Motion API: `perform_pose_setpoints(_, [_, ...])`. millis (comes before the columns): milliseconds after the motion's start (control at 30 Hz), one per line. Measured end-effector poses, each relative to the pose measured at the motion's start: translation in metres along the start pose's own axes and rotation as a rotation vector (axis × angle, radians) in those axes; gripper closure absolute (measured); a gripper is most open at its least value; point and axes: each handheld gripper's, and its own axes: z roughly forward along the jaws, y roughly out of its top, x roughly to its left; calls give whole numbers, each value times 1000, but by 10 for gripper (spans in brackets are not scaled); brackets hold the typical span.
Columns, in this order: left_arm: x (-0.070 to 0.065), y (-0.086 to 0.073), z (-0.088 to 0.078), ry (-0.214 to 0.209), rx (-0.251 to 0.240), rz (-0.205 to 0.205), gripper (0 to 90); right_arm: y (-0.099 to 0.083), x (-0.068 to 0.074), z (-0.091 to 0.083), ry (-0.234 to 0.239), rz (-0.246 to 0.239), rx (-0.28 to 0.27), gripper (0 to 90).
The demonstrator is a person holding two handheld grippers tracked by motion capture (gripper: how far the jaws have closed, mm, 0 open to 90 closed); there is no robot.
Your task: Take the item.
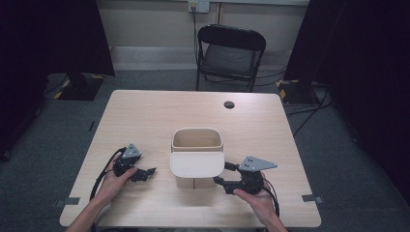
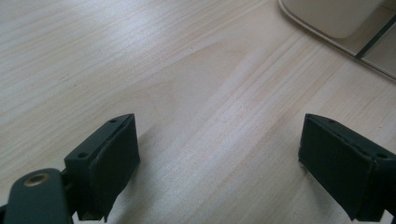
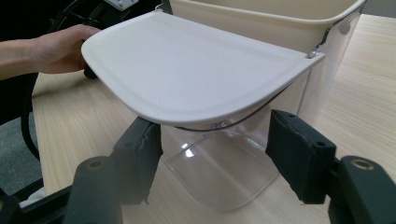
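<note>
Cream bin (image 1: 197, 145), clear base; woodgrain table (image 1: 145, 121).

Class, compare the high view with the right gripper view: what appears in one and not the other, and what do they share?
High view alone: the black folding chair beyond the table, and the right gripper, jaws open, seen from above beside the container. Right gripper view alone: the container's clear lower wall and the metal hinge at the flap's corner. Shared: the cream container with its lid flap folded out, the wooden table, and the left hand.
</note>
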Motion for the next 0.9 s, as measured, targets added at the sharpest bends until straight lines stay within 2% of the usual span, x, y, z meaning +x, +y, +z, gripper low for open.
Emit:
perform_pose_setpoints(333, [0, 0, 0, -1, 0, -7, 116, 3, 0, 0, -12, -15, -6, 350])
perform_pose_setpoints(900, [0, 0, 0, -1, 0, -7, 116, 6, -3, 2, -11, 1, -18, 334])
